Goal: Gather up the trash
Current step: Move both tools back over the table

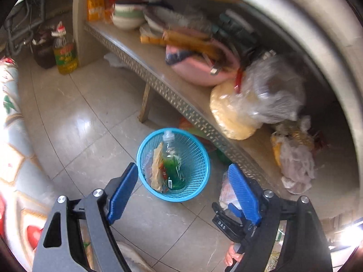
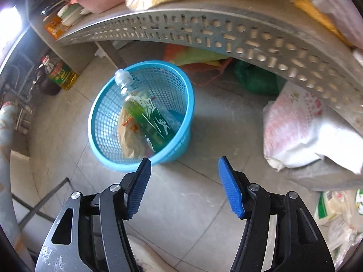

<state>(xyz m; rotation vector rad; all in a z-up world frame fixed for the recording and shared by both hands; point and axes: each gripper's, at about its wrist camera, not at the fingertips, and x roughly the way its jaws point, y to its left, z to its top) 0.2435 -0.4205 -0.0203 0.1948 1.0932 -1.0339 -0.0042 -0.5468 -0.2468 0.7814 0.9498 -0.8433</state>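
Pale floor tiles [image 2: 199,204] fill the near part of both views, and over them both pairs of tongs stand apart with nothing between the blue pads: the left tongs [image 1: 182,181] and the right tongs [image 2: 185,174] are both empty. In the left wrist view a black clip-like part [image 1: 223,223] just behind the right pad carries the letters "DAS". Just beyond the tongs the blue basket [image 2: 106,161] stands on the floor, beside the edge of the low shelf [image 2: 204,34]. Inside it lie a plastic bottle [image 2: 145,113] with a green label, leaning with its cap on the rim, and a beige wrapper [image 2: 129,133]; the label shows a white running figure, but its writing is too small to read. So a part of the trash seems already collected. Farther away a white and pink sack [image 2: 295,124] lies under the shelf, and crumpled plastic bags [image 1: 295,158] lie on it; whether these are trash I cannot tell.
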